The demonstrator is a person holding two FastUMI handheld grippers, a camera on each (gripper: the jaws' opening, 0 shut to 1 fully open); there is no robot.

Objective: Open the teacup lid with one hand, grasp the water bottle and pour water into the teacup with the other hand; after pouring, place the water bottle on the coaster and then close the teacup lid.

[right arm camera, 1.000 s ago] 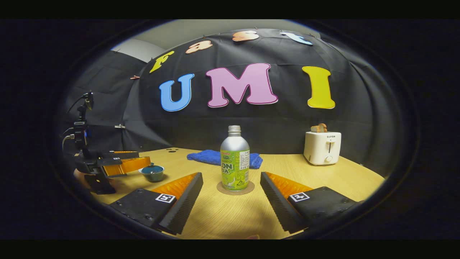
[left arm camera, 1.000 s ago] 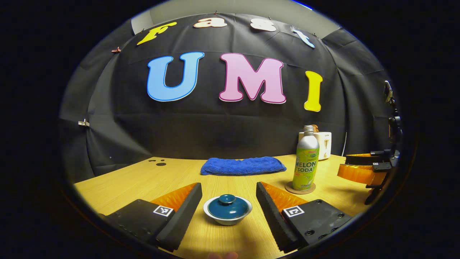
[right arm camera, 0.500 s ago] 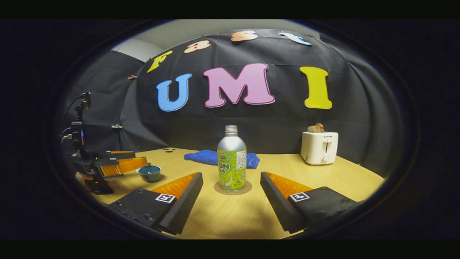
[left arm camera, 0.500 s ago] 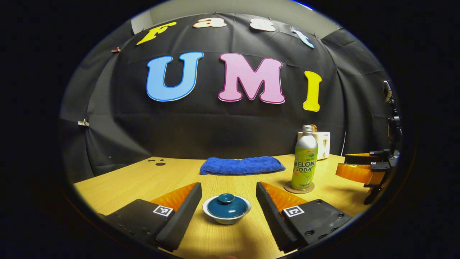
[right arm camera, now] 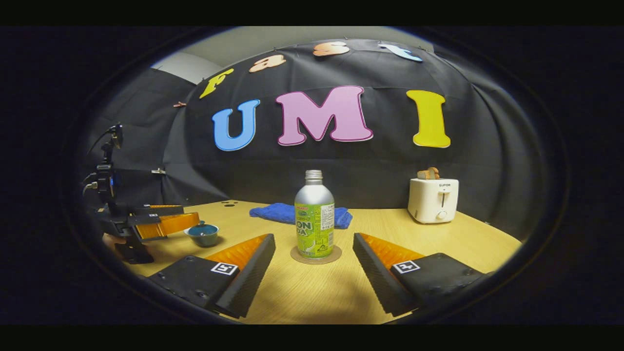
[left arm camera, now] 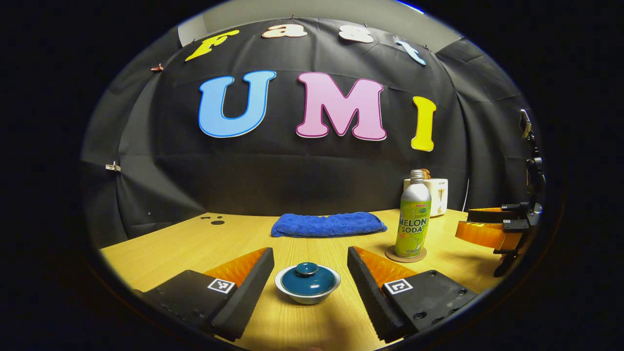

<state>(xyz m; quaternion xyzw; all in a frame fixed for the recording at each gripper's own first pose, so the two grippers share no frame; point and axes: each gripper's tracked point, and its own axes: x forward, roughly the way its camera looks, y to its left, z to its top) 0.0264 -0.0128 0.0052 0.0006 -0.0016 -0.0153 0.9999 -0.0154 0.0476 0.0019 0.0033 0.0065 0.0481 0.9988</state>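
A small white teacup (left arm camera: 307, 292) with a teal lid (left arm camera: 307, 280) on it sits on the wooden table (left arm camera: 195, 239), low between the wide-spread fingers of my left gripper (left arm camera: 309, 251), which is open and touches nothing. The green-and-silver water bottle (right arm camera: 314, 219), uncapped, stands upright on a round coaster (right arm camera: 316, 255) just ahead of my right gripper (right arm camera: 313, 237), also open and clear of it. In the left gripper view the bottle (left arm camera: 414, 222) is to the right with the right gripper (left arm camera: 490, 231) beyond it. In the right gripper view the teacup (right arm camera: 203, 234) is at the left beside the left gripper (right arm camera: 158, 222).
A folded blue towel (left arm camera: 327, 224) lies at the back middle of the table. A white toaster (right arm camera: 433, 200) holding a piece of bread stands at the back right. Bare tabletop runs between teacup and coaster.
The right gripper view swung slightly right a second ago, so the bottle sits a touch further left. The left gripper barely shifted. Nothing has moved in the last half second.
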